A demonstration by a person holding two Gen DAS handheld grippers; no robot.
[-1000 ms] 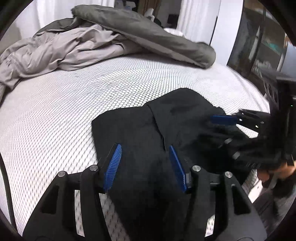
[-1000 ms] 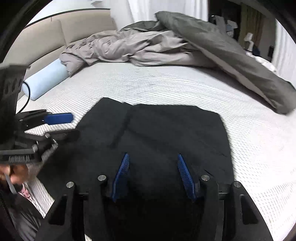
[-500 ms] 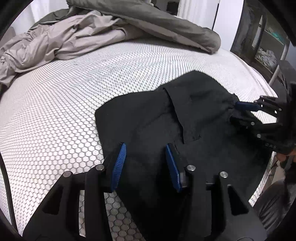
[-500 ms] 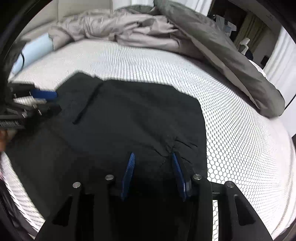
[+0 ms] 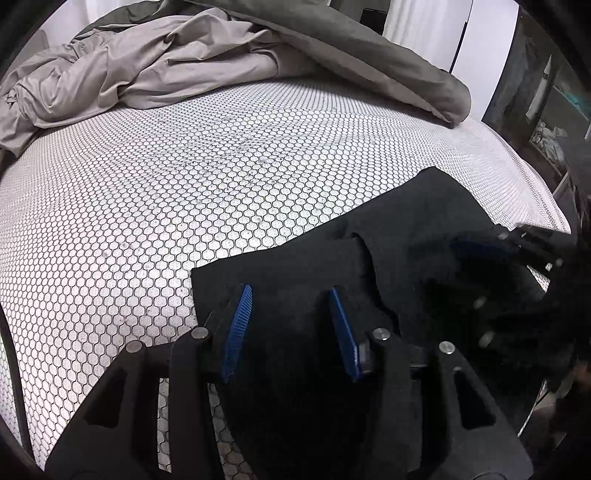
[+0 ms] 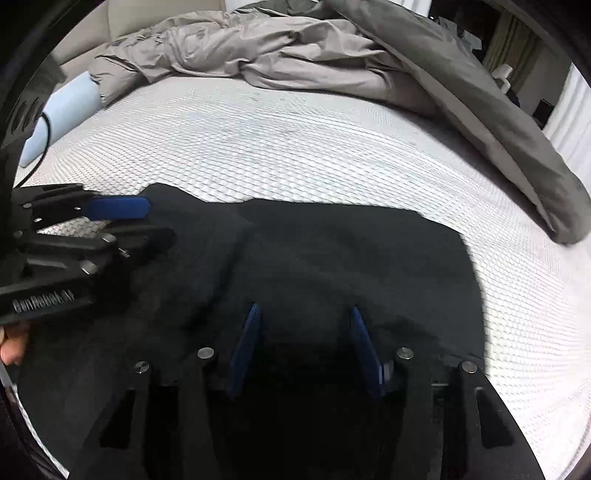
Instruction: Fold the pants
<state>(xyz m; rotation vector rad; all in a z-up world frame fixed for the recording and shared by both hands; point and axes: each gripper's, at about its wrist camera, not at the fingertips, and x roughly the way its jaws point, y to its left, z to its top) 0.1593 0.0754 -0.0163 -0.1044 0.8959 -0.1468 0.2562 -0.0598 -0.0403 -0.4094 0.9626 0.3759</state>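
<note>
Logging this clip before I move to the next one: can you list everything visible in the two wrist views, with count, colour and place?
pants: one, black, lying folded on the near part of the mattress, under both grippers
mattress: one, white with a dark honeycomb pattern, filling most of both views
duvet: one, grey-beige, crumpled across the far side of the mattress
bolster pillow: one, pale blue, at the far left edge of the mattress in the right wrist view
curtains: white, behind the bed
shelving: dark, right edge of the left wrist view, contents unclear
left gripper: black, blue pads, jaws apart over the pants, having just opened a little
right gripper: black, blue pads, jaws apart over the pants, just opening
</note>
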